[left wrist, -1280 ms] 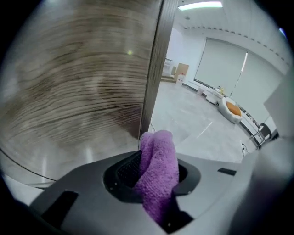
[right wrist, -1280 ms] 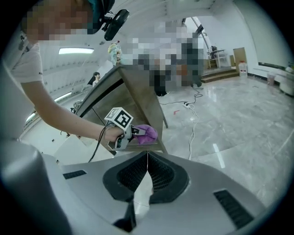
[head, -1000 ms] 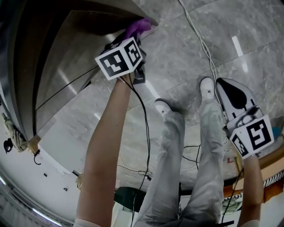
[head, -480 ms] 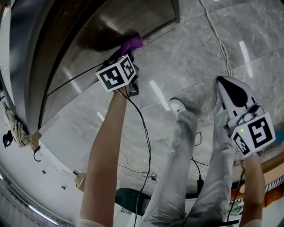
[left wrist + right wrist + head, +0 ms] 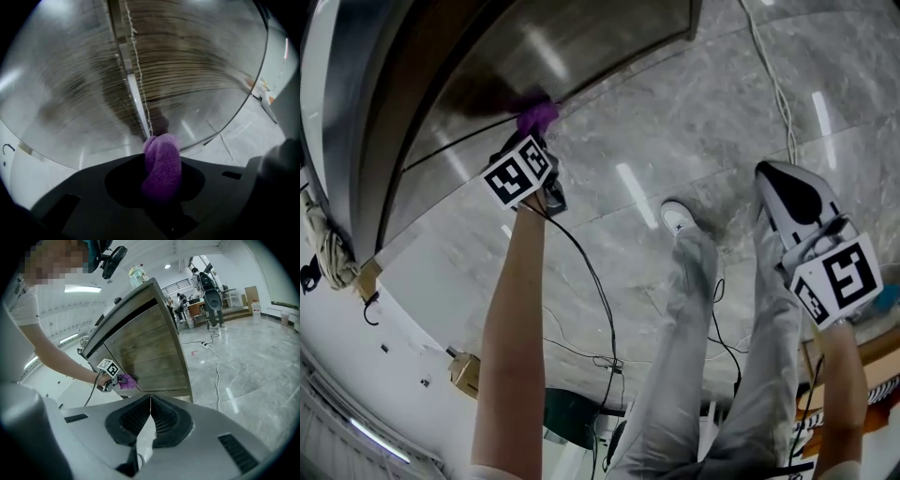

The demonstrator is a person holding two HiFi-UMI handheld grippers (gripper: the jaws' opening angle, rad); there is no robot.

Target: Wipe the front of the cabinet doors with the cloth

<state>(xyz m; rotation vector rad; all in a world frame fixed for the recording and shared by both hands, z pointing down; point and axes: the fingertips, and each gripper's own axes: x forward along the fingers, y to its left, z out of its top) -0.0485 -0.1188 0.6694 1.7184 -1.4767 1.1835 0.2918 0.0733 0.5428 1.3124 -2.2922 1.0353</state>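
Head view first: where is the cloth?

– The purple cloth (image 5: pixel 537 116) sits at the tip of the left gripper (image 5: pixel 534 133), against the front of the cabinet door (image 5: pixel 581 56), low down near its bottom edge. The arm reaches out straight to it.

And the left gripper view, what do the jaws do?

– They are clamped on the cloth (image 5: pixel 161 161). It bulges up as a bunched wad from the left gripper (image 5: pixel 161 176), and its top end meets the wood-grain door (image 5: pixel 197 65) just beside the vertical seam (image 5: pixel 129 79) between two doors. A thin frayed thread (image 5: pixel 140 89) hangs along that seam, down to the cloth.

The right gripper?

– The right gripper (image 5: pixel 150 420) has its jaws pressed together with nothing between them. In the head view the right gripper (image 5: pixel 787 192) hangs out at the person's right side, over the grey marble floor (image 5: pixel 675 103), well apart from the cabinet.

Does its camera see the work?

– Yes, from the side: the cabinet (image 5: pixel 150 343) stands tilted in the wide lens, and the left gripper (image 5: pixel 117 379) holds the cloth (image 5: pixel 127 380) on the lower left part of the door front. A white cable (image 5: pixel 773 84) runs across the floor, and the person's white shoe (image 5: pixel 678 216) stands near it.
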